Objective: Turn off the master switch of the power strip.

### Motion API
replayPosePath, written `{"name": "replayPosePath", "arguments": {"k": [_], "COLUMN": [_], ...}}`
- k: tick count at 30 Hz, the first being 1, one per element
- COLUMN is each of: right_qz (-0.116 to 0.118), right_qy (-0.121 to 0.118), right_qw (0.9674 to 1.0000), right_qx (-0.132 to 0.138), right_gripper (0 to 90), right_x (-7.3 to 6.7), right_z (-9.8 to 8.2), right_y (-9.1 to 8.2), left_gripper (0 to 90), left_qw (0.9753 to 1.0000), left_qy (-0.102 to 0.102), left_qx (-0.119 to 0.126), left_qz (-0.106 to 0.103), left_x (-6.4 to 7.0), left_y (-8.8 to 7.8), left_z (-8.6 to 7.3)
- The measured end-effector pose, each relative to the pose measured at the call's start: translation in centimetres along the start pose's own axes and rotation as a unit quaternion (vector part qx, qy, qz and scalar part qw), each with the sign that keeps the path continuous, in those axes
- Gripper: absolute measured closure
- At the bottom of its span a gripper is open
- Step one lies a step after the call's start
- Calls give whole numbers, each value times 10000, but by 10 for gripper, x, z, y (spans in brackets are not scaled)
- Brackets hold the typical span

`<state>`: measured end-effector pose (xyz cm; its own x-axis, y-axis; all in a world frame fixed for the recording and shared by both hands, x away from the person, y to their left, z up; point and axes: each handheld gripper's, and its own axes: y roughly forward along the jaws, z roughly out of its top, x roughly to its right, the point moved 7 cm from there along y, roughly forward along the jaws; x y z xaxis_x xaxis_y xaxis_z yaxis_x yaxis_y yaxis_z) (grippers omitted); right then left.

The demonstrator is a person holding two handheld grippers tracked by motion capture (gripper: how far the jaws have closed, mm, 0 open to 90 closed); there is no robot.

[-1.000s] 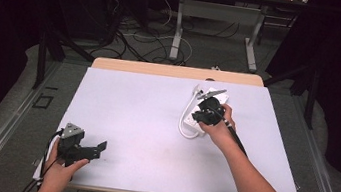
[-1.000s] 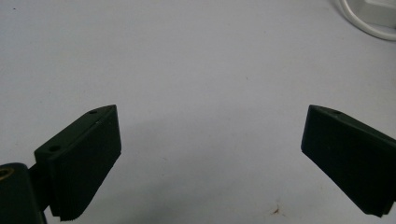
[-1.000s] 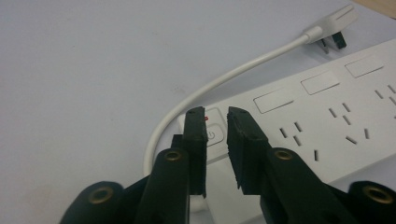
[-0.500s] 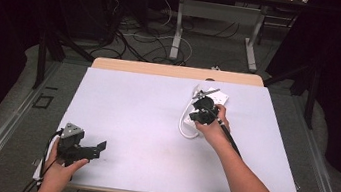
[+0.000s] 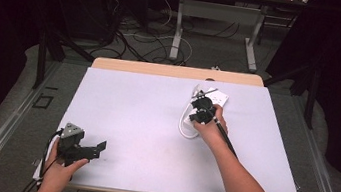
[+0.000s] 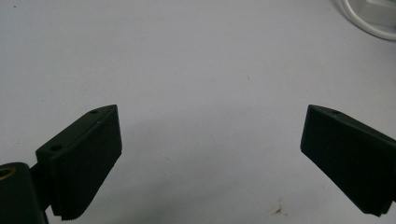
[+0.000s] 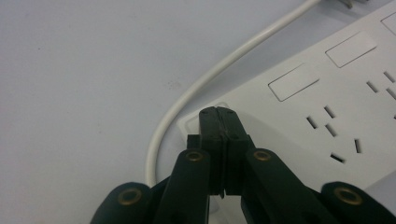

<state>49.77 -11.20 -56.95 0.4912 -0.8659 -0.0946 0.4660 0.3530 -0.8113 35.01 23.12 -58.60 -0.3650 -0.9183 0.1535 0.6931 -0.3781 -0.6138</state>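
A white power strip (image 5: 215, 99) lies at the back right of the white table (image 5: 144, 122), with its white cable (image 5: 183, 128) looped beside it. My right gripper (image 5: 201, 111) is shut, with nothing between the jaws. In the right gripper view its closed tips (image 7: 218, 114) rest on a rocker switch at the near end of the strip (image 7: 303, 121), next to the cable (image 7: 210, 74). Near the front left corner, my left gripper (image 5: 96, 149) is held just above the table. Its jaws (image 6: 210, 126) stand wide open over bare tabletop.
Two more rocker switches (image 7: 293, 82) and socket holes (image 7: 331, 126) line the strip. A loop of the white cable (image 6: 369, 21) shows at the far right in the left gripper view. Beyond the table's far edge (image 5: 177, 71) are floor cables and desk legs.
The right gripper has shifted slightly toward the near end of the power strip and its tips now sit on a switch. The left gripper has not moved.
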Motion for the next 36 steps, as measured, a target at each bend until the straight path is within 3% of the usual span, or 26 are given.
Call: {"name": "replayPosePath", "arguments": {"k": [26, 27, 28, 29, 30, 35, 36], "right_qz": [-124, -105, -145, -75, -163, -29, 11], "right_qy": [-35, -137, -119, -151, -134, 6, 132], "right_qw": [9999, 9998, 9998, 9998, 9998, 10000, 9999], "right_qx": [16, -51, -39, 142, -36, -5, -2], "right_gripper": [900, 900, 900, 900, 900, 900, 900], "right_x": [-1, 0, -1, -1, 0, 1, 1], "right_z": [-2, -3, -3, -1, -3, -4, -4], "right_y": [7, 6, 6, 8, 7, 7, 7], "left_gripper": [56, 56, 56, 56, 56, 57, 57], "left_qw": [10000, 10000, 10000, 10000, 10000, 10000, 10000], "left_qy": [15, 13, 18, 21, 58, 40, 59], "left_qx": [-2, -1, -4, 16, -32, -19, -32], "left_qz": [3, 3, 4, 7, 6, -4, -2], "left_x": [0, 0, 0, 0, 0, 0, 0], "left_y": [0, 0, 0, 0, -1, -1, -1], "left_z": [0, 0, 0, 0, 0, 0, 0]}}
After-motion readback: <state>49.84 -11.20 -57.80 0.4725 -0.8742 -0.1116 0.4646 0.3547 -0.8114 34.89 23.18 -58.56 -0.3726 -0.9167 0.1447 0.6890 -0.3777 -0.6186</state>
